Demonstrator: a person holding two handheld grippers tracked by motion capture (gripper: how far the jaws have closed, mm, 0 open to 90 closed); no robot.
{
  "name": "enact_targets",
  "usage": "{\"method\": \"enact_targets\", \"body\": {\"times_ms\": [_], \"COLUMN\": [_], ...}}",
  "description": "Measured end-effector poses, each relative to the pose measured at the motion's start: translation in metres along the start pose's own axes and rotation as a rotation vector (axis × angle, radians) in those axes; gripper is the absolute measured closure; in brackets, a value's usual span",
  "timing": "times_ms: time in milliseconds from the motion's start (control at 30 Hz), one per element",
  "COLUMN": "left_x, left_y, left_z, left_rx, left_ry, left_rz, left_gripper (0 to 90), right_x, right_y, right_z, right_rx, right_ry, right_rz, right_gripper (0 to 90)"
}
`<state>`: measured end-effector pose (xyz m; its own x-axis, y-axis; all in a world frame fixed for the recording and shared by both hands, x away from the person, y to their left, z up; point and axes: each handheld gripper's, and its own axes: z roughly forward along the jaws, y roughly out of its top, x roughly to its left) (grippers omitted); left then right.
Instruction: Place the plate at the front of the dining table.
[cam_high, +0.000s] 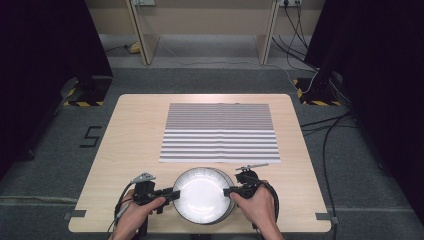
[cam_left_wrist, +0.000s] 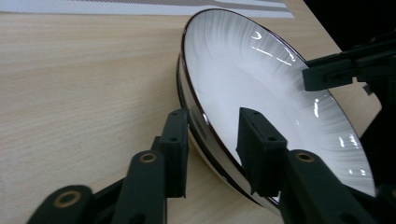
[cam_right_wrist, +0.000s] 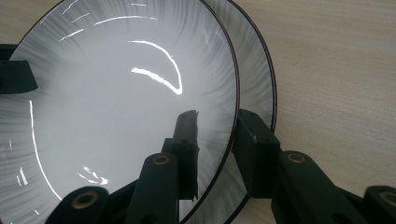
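A stack of two white plates with dark rims sits at the near middle of the table. The top plate (cam_high: 202, 194) (cam_left_wrist: 261, 79) (cam_right_wrist: 116, 116) lies slightly off the lower plate (cam_right_wrist: 256, 70), whose rim peeks out on the right. My left gripper (cam_high: 175, 194) (cam_left_wrist: 212, 140) is shut on the top plate's left rim, one jaw inside the bowl and one outside under the rim. My right gripper (cam_high: 228, 191) (cam_right_wrist: 215, 135) is shut on the opposite rim in the same way. Each gripper's tip shows across the plate in the other's view.
A grey-and-white striped mat (cam_high: 220, 132) lies flat on the far half of the wooden table (cam_high: 125, 150). The table's near edge runs just below the plates. Cables (cam_high: 330, 130) and dark stands are on the floor to the right and left.
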<state>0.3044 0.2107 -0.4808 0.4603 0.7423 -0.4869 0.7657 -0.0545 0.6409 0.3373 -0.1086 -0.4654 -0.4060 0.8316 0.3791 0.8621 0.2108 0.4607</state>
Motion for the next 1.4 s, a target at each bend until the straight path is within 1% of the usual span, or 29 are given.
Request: {"method": "enact_targets", "body": {"times_ms": [33, 67, 100, 133, 167, 233, 300, 333, 400, 467, 500, 533, 567, 633, 700, 733, 833, 900, 933, 1000, 1033, 1100, 1167, 1233, 1267, 1300, 1333, 1367, 1400], "left_x": [0.0, -0.0002, -0.0002, -0.0005, -0.0011, -0.0014, -0.001, -0.0011, -0.0013, -0.0027, -0.0027, -0.0027, -0.0029, -0.0034, -0.0039, -0.0038, -0.002, -0.0032, -0.0046, -0.0049, -0.0051, -0.0053, -0.0054, -0.0065, -0.0072, -0.0072, -0.0063, -0.0048, -0.0053], "left_y": [0.0, 0.0014, 0.0014, 0.0027, 0.0033, 0.0036, 0.0035, 0.0037, 0.0038, 0.0041, 0.0041, 0.0039, 0.0033, 0.0028, 0.0024, 0.0023, 0.0024, 0.0033, 0.0036, 0.0035, 0.0033, 0.0035, 0.0037, 0.0046, 0.0056, 0.0056, 0.0064, 0.0076, 0.0082], "left_z": [0.0, -0.0002, -0.0002, -0.0001, 0.0, 0.0, 0.0002, 0.0005, 0.0006, 0.0004, 0.0004, -0.0007, -0.0008, -0.0009, -0.0009, -0.0008, -0.0005, -0.0004, 0.0002, 0.0004, 0.0003, 0.0001, 0.0, 0.0003, 0.0004, 0.0004, 0.0004, 0.0004, 0.0006], "left_rx": [0.0, 0.013, 0.013, 0.026, 0.029, 0.029, 0.025, 0.024, 0.021, 0.008, 0.008, -0.012, -0.022, -0.026, -0.029, -0.031, -0.032, -0.024, -0.018, -0.018, -0.018, -0.017, -0.016, -0.01, 0.005, 0.005, 0.016, 0.024, 0.025], "left_ry": [0.0, 0.001, 0.001, 0.005, 0.011, 0.015, 0.015, 0.018, 0.021, 0.039, 0.039, 0.043, 0.048, 0.051, 0.057, 0.056, 0.044, 0.053, 0.062, 0.064, 0.066, 0.067, 0.067, 0.075, 0.07, 0.07, 0.057, 0.047, 0.051], "left_rz": [0.0, -0.014, -0.014, -0.035, -0.041, -0.047, -0.062, -0.056, -0.057, -0.046, -0.046, -0.045, -0.041, -0.038, -0.04, -0.044, -0.075, -0.068, -0.063, -0.06, -0.055, -0.052, -0.051, -0.047, -0.062, -0.062, -0.081, -0.101, -0.1], "left_gripper": [64.7, 65.0, 65.2, 65.6, 66.0, 67.2, 67.8, 67.9, 68.5, 69.7, 70.6, 71.1, 71.4, 71.8, 72.1, 72.1, 72.8, 72.8, 72.9, 72.8, 72.7, 72.6, 72.6, 72.6, 72.7, 72.7, 72.7, 73.2, 73.4], "right_x": [0.0, 0.0021, 0.0028, 0.0029, 0.0027, 0.0025, 0.0026, 0.0026, 0.0033, 0.0042, 0.0042, 0.0042, 0.0036, 0.0033, 0.0033, 0.0036, 0.0072, 0.0084, 0.0073, 0.0054, 0.005, 0.007, 0.0089, 0.0094, 0.0082, 0.0082, 0.0067, 0.003, 0.0026], "right_y": [0.0, -0.0004, -0.0004, -0.0003, -0.0003, -0.0005, -0.0021, -0.0028, -0.0033, -0.0035, -0.0035, -0.0034, -0.0035, -0.0037, -0.0044, -0.0049, -0.0073, -0.0088, -0.0084, -0.0075, -0.0074, -0.008, -0.0079, -0.0073, -0.0065, -0.0065, -0.0065, -0.0058, -0.0054], "right_z": [0.0, 0.0003, 0.0004, 0.0003, 0.0003, 0.0002, 0.0002, 0.0004, 0.0005, 0.0008, 0.0008, 0.0005, 0.0005, 0.0004, 0.0006, 0.0007, 0.0018, 0.0022, 0.002, 0.002, 0.0022, 0.0032, 0.0037, 0.0037, 0.0036, 0.0036, 0.0036, 0.0039, 0.0041], "right_rx": [0.0, 0.001, 0.002, 0.004, 0.005, 0.004, -0.008, -0.013, -0.015, -0.015, -0.015, -0.012, -0.014, -0.015, -0.022, -0.025, -0.037, -0.048, -0.05, -0.051, -0.054, -0.063, -0.06, -0.056, -0.058, -0.058, -0.065, -0.084, -0.085], "right_ry": [0.0, -0.012, -0.017, -0.019, -0.018, -0.016, -0.018, -0.021, -0.025, -0.038, -0.038, -0.036, -0.032, -0.03, -0.03, -0.035, -0.066, -0.074, -0.072, -0.064, -0.063, -0.079, -0.091, -0.092, -0.091, -0.091, -0.089, -0.075, -0.073], "right_rz": [0.0, -0.009, -0.013, -0.017, -0.017, -0.018, -0.019, -0.028, -0.028, -0.036, -0.036, -0.035, -0.039, -0.04, -0.041, -0.052, -0.086, -0.09, -0.073, -0.061, -0.062, -0.078, -0.086, -0.08, -0.063, -0.063, -0.041, -0.007, 0.003], "right_gripper": [70.2, 70.2, 70.2, 70.2, 70.2, 70.3, 71.3, 71.6, 72.3, 73.3, 73.3, 73.3, 73.2, 73.2, 72.9, 73.0, 74.4, 74.7, 75.9, 76.6, 76.6, 76.1, 75.9, 76.1, 77.9, 77.9, 79.2, 80.7, 80.9]}}
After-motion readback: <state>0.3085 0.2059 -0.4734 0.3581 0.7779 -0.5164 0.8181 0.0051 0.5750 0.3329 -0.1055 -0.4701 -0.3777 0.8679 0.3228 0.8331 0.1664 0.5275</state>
